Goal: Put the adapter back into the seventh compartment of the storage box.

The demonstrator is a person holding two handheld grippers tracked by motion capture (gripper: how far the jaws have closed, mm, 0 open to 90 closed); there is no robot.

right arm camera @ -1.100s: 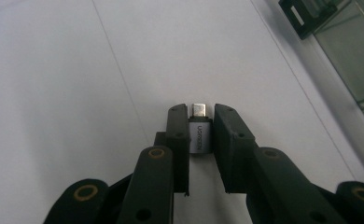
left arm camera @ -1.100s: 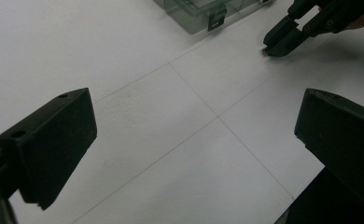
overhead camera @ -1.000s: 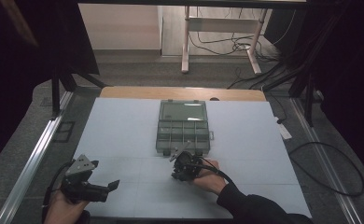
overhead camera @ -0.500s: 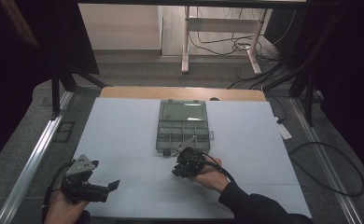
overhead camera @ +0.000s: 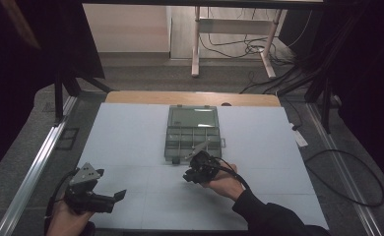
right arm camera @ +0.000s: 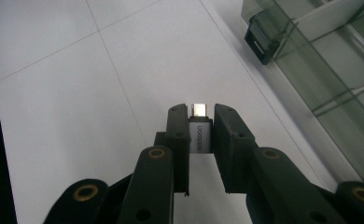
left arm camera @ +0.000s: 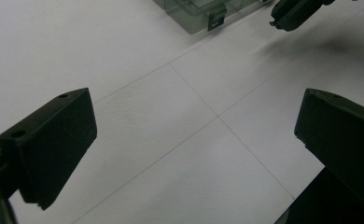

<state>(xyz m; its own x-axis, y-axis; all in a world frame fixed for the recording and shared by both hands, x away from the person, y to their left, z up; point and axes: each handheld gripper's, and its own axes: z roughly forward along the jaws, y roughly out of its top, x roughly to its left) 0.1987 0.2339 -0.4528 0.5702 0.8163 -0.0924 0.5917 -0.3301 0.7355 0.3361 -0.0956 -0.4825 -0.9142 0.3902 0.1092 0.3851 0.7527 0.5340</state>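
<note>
Right gripper view, nearest of all, shows the right gripper (right arm camera: 199, 122) with its two black jaws pressed onto a small silver metal adapter with a protruding plug tip (right arm camera: 200, 132), whose printed face looks up at the camera; the adapter sits clamped between the pads, lifted clear of the white table surface (right arm camera: 77, 93) below. So the pick-up looks done, and placing looks to be what is left. Just beyond the jaws, to the right in this view, stands the clear grey-green plastic compartment box (right arm camera: 329, 74), with a black latch (right arm camera: 260, 41) on its near wall and thin dividers inside; I cannot tell whether its cells already hold anything. From the high view, the right gripper (overhead camera: 196, 169) hovers just in front of the box's (overhead camera: 192, 135) near edge, whose lid stands open toward the far side, so the adapter is near the compartments but not yet over one. The left gripper (overhead camera: 112, 197) rests low at the near left corner of the table, well apart from the box, its jaws spread wide with nothing between them, as its own view confirms over bare tabletop. My judgement: the carry is almost finished, while lowering the adapter into a cell and releasing it remain.
</note>
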